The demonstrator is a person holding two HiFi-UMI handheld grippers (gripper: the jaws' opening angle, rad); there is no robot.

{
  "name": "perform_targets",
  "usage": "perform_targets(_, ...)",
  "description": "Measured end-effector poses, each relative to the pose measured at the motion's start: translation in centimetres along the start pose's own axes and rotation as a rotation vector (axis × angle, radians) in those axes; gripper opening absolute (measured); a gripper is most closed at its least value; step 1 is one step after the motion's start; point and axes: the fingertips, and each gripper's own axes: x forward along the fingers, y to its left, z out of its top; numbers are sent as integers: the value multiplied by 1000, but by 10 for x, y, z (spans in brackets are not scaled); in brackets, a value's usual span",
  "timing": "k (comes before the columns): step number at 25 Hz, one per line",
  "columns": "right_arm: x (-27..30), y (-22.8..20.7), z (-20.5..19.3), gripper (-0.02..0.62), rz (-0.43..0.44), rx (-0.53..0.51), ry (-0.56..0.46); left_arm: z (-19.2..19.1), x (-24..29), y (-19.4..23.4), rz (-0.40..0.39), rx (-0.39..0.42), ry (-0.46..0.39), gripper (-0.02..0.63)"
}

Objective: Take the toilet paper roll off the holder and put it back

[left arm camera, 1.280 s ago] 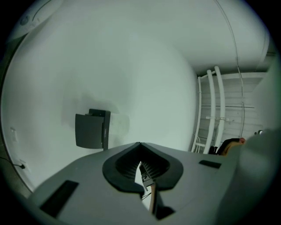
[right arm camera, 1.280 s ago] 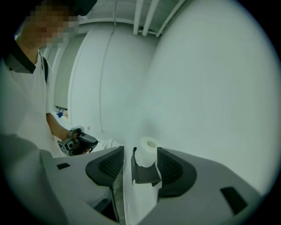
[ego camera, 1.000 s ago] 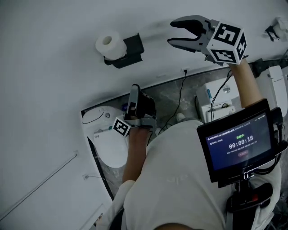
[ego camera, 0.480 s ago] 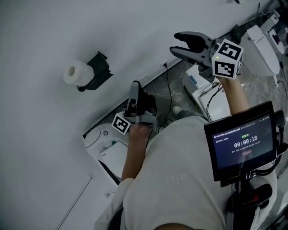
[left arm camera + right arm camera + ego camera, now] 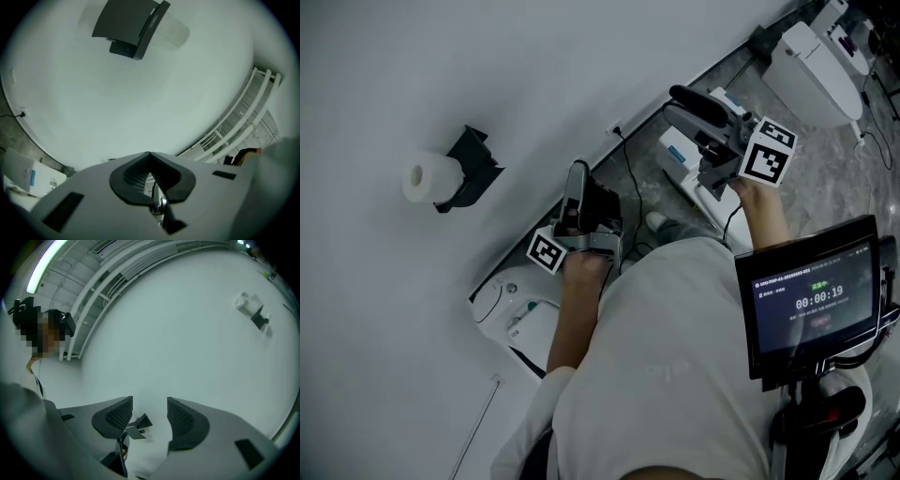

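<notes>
The white toilet paper roll sits on its black wall holder at the left of the head view. My left gripper hangs below and to the right of it, jaws shut with nothing in them. In the left gripper view the holder shows high up, the roll faint behind it. My right gripper is held off to the right, well away from the wall, jaws open and empty. Between its jaws in the right gripper view is a small dark holder, far off.
A white toilet stands below the left gripper. A white box and a cable lie on the grey floor, with another toilet at the top right. A timer screen hangs at the person's chest. White pipes run along the wall.
My right gripper has drawn back from the roll and dropped lower and to the right. The holder has risen in the left gripper view. The roll stays on its holder.
</notes>
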Motion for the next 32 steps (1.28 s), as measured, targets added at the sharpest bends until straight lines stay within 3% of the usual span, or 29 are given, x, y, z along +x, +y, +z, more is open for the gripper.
perform_targets(7,-32,-16,3,236,-115,71,-183,-7,3,5,0,-17,12,6)
perform_targets(10,-39,-15,1,236,-117,91,-229,-7,2,6,0,-18,9,6)
perform_targets(32,-33,-13,3,233,-89,142,-280,-2,-1,4,13,-7,1,6)
